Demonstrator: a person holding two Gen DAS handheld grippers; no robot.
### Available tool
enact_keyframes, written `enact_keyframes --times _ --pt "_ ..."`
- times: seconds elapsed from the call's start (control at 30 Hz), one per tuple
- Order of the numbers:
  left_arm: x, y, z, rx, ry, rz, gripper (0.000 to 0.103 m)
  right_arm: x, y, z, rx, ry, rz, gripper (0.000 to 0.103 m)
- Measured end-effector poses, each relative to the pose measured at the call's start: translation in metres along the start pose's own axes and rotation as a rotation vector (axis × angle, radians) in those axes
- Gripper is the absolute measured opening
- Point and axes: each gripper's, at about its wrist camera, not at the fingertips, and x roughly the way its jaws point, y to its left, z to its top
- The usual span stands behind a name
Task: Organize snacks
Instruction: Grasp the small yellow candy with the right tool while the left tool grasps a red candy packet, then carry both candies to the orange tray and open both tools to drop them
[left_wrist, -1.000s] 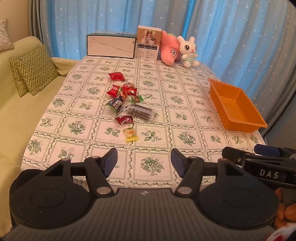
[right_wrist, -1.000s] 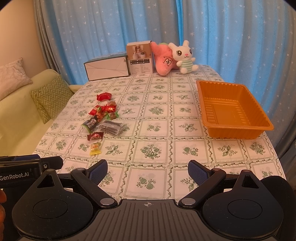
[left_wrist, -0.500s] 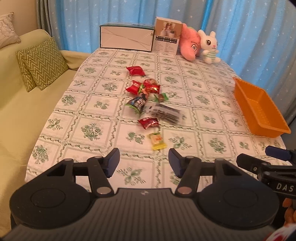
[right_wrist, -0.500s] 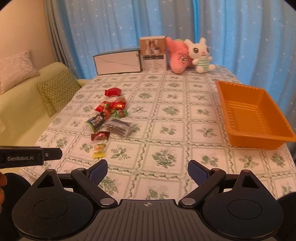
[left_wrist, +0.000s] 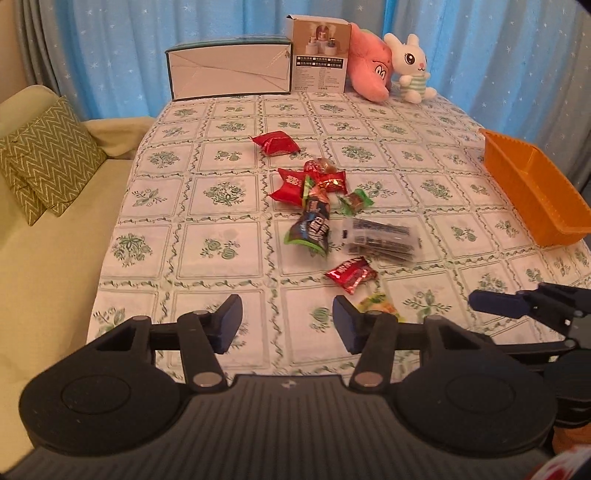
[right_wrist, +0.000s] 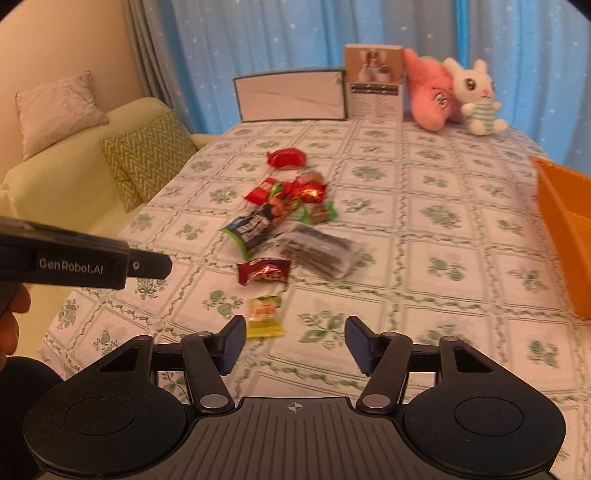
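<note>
While both jaws close on nothing, the left gripper (left_wrist: 287, 322) and right gripper (right_wrist: 295, 341) hover before the snacks (right_wrist: 286, 221); the yellow candy (right_wrist: 265, 316) lies nearest, with bare cloth (right_wrist: 424, 236) toward the orange tray (right_wrist: 565, 225) at the right edge.

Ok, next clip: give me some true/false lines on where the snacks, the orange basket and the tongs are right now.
1. The orange basket already holds several snacks. False: no snack shows in the part of it in view; the snacks lie on the tablecloth.
2. The yellow candy is the snack nearest the right tongs. True.
3. The left tongs grip a red packet. False: nothing is between their closing jaws.
4. A white bunny plush sits at the table's far end. True.
5. The clear packet of dark sticks lies inside the basket. False: it lies among the snacks on the tablecloth.
</note>
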Motion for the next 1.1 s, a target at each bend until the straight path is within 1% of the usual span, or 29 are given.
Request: enact_keyframes --times 0.03,0.17,0.33,0.37,0.4,0.53,0.7,0.8,0.83,0.93,1.1 --pt "0.004 0.004 0.001 0.011 0.002 -0.004 0.051 0.007 0.003 0.001 -0.007 0.003 0.000 0.057" --pt "0.018 0.014 0.005 0.031 0.014 -0.026 0.050 0.035 0.012 0.003 -0.031 0.023 0.014 0.047" --pt "0.032 0.017 0.006 0.073 0.029 -0.055 0.049 0.060 0.021 0.004 -0.072 0.048 0.013 0.037" --pt "0.034 0.016 0.006 0.084 0.030 -0.063 0.049 0.061 0.023 0.004 -0.087 0.041 0.004 0.033" --pt "0.036 0.016 0.006 0.094 0.032 -0.071 0.048 0.062 0.024 0.005 -0.097 0.038 -0.001 0.022" --pt "0.042 0.004 0.007 0.169 0.035 -0.114 0.047 0.058 0.017 0.005 -0.100 0.038 -0.010 0.022" --pt "0.051 -0.026 0.009 0.352 0.016 -0.181 0.047 0.037 -0.009 0.003 -0.062 0.023 -0.054 0.022" --pt "0.058 -0.043 0.013 0.445 -0.002 -0.200 0.047 0.026 -0.027 0.001 -0.025 0.020 -0.085 0.022" --pt "0.062 -0.046 0.015 0.463 -0.003 -0.208 0.046 0.023 -0.032 0.000 -0.015 0.020 -0.091 0.022" --pt "0.077 -0.054 0.020 0.500 0.029 -0.219 0.044 0.017 -0.043 -0.002 0.006 0.023 -0.109 0.022" --pt "0.097 -0.061 0.023 0.533 0.083 -0.224 0.039 0.012 -0.054 -0.006 0.030 0.025 -0.118 0.022"
